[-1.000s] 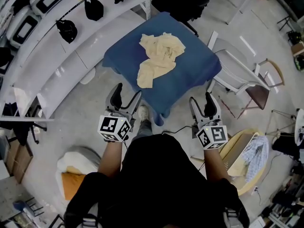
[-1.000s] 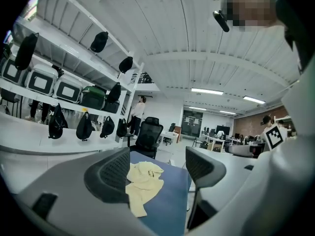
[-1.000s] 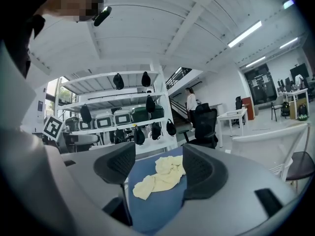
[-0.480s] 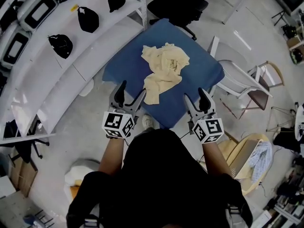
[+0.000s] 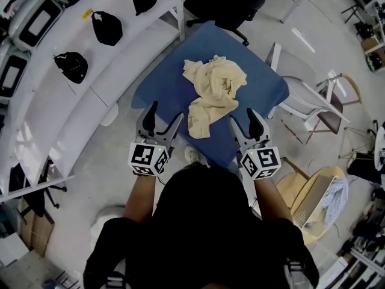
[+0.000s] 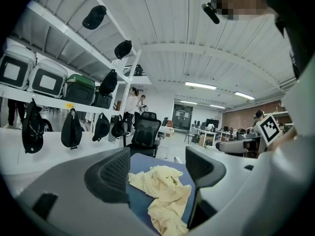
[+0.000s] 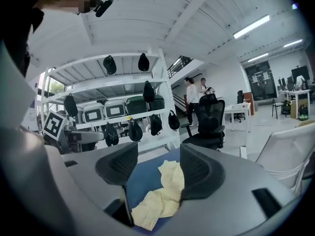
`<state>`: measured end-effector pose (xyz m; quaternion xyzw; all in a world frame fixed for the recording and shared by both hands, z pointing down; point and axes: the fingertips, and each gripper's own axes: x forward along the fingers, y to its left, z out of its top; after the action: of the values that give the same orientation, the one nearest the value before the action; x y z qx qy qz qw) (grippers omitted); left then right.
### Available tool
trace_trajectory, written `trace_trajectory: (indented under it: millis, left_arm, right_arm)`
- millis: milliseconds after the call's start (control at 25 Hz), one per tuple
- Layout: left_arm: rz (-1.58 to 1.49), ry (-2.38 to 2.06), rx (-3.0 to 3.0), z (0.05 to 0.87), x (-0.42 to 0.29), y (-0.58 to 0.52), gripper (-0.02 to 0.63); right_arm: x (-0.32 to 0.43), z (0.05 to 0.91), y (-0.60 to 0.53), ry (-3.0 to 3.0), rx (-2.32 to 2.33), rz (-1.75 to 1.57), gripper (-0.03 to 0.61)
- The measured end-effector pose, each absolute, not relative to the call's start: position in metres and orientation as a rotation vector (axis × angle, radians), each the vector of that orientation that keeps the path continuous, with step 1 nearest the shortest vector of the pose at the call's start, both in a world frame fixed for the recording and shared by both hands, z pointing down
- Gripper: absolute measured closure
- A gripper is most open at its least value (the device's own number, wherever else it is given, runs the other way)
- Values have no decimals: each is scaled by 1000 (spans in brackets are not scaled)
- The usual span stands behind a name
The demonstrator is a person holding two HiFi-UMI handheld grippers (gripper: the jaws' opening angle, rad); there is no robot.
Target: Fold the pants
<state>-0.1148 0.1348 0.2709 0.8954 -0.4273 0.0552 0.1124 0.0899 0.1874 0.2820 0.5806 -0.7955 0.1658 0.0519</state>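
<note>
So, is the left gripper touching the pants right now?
Apart. The head view shows bare blue table cover between the open left gripper and the pants.

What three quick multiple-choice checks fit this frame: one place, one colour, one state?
1. Where do the crumpled fabric pants lie? A white chair; B blue cloth-covered table; C floor.
2. Pants colour? A black; B red; C cream.
3. Left tool and right tool? A both open, empty; B both shut on pants; C left shut, right open.
B: pants rest on the table. C: cream in every view. A: both jaw pairs stand apart short of the pants; the right's have just been closing slightly, nothing between them.
</note>
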Motion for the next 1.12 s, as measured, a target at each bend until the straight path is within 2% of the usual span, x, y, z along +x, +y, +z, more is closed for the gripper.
trace_trajectory:
  millis: [440,1120]
  left_arm:
    - [226,-1248,2560,303,-115,114,268]
    - [345,-1356,2417,366,-74,59,268]
  right_arm:
    - [69,331,157,-2388,1614,596,318]
    - [93,424,79,-2341,1258,673,328]
